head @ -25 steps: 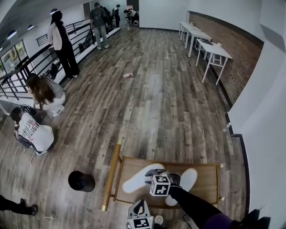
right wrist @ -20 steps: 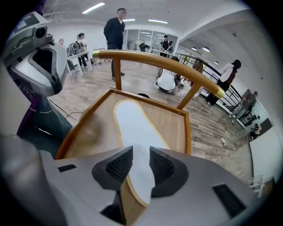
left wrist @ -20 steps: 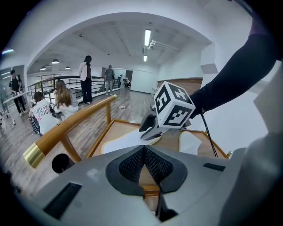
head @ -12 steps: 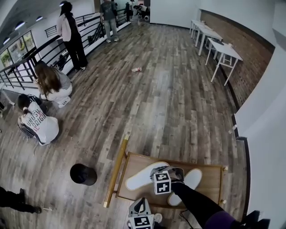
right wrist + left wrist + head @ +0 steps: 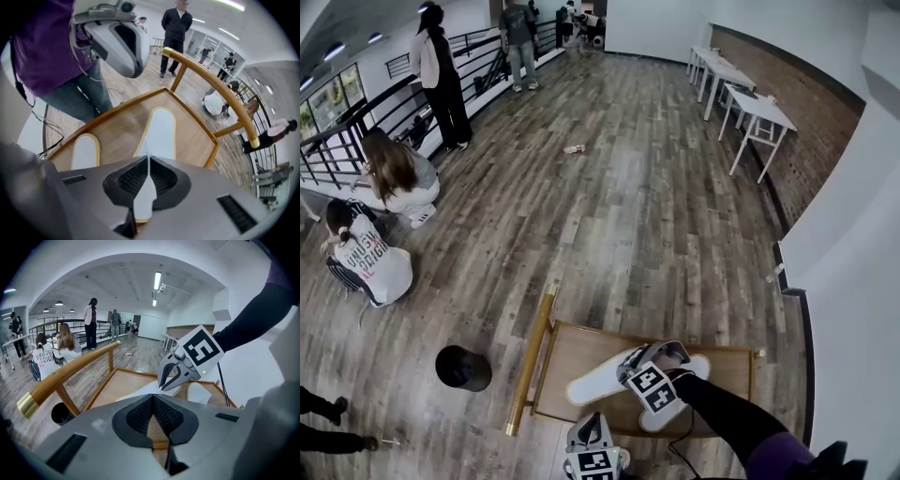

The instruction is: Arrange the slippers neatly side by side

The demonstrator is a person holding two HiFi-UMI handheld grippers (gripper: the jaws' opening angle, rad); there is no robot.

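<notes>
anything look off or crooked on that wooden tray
The slippers are askew: the left slipper, which the right gripper has just closed its jaws on, slants across the wooden tray at a flatter angle than the right slipper, so they aren't parallel.

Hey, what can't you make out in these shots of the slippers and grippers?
Head view: right gripper covers where the held slipper nears the other slipper; touching or apart, cannot tell.
Head view: left gripper cut off by the bottom edge.
Right gripper view: held slipper's near end hidden under the gripper body.
Head view: floor litter too small to name.
</notes>
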